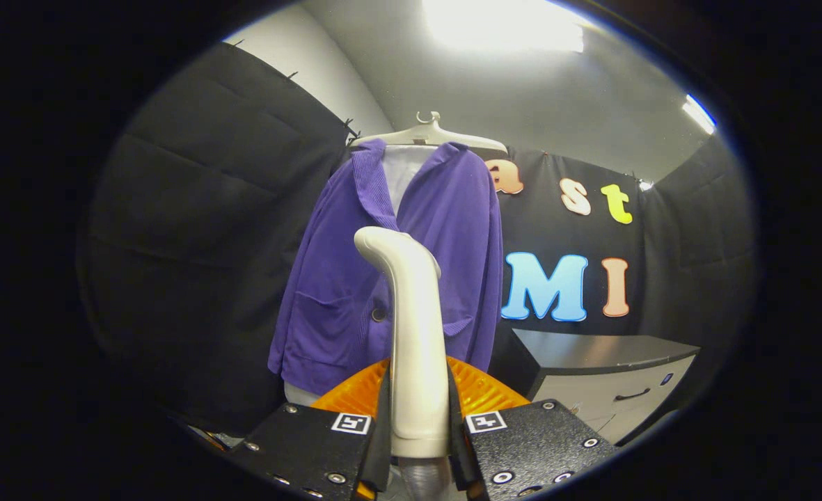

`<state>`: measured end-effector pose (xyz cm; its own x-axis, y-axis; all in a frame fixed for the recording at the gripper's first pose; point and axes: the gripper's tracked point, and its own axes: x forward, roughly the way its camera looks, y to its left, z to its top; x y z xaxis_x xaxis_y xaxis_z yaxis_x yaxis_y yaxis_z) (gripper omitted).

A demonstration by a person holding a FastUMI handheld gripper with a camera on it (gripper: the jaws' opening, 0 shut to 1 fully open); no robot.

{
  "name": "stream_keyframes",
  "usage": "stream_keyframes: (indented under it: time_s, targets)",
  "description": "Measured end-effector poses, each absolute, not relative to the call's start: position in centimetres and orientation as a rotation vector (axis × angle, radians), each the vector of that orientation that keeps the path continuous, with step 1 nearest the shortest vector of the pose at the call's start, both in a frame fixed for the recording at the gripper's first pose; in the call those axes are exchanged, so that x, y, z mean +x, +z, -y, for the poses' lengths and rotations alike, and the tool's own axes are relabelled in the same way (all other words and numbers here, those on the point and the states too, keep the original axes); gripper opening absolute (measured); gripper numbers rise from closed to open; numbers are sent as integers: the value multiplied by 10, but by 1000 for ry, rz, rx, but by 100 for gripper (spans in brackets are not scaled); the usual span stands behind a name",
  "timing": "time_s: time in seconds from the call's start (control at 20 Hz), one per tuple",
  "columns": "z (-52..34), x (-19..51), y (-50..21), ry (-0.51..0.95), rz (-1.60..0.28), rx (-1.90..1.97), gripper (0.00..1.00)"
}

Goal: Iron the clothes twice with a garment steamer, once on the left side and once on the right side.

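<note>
A purple cardigan (355, 278) hangs on a pale hanger (430, 133) against the booth's black wall, over a white inner garment (402, 174). Its front faces me, with pockets and a dark button low down. My gripper (419, 424) is shut on the cream handle of the garment steamer (414, 327), which stands upright between the fingers. The steamer's curved head is at about chest height of the cardigan and points left. I cannot tell if the head touches the cloth.
A grey cabinet (612, 379) with a drawer handle stands low to the right of the cardigan. An orange ribbed part (484, 393) sits just behind the fingers at the steamer's base. A bright ceiling lamp (501, 24) glares overhead.
</note>
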<state>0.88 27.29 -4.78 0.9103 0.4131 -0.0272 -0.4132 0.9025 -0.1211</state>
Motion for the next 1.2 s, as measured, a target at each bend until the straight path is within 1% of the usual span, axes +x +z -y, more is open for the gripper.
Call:
stream_keyframes:
  time_s: [0.35,0.7,0.9,1.1,1.2]
  targets:
    - [-320,31,20,453,106,-84,36]
    - [-370,59,58,461,172,-61,35]
    - [-395,82,57,432,157,-78,36]
    - [-408,97,29,398,102,-116,36]
    - [-409,97,20,382,104,-128,35]
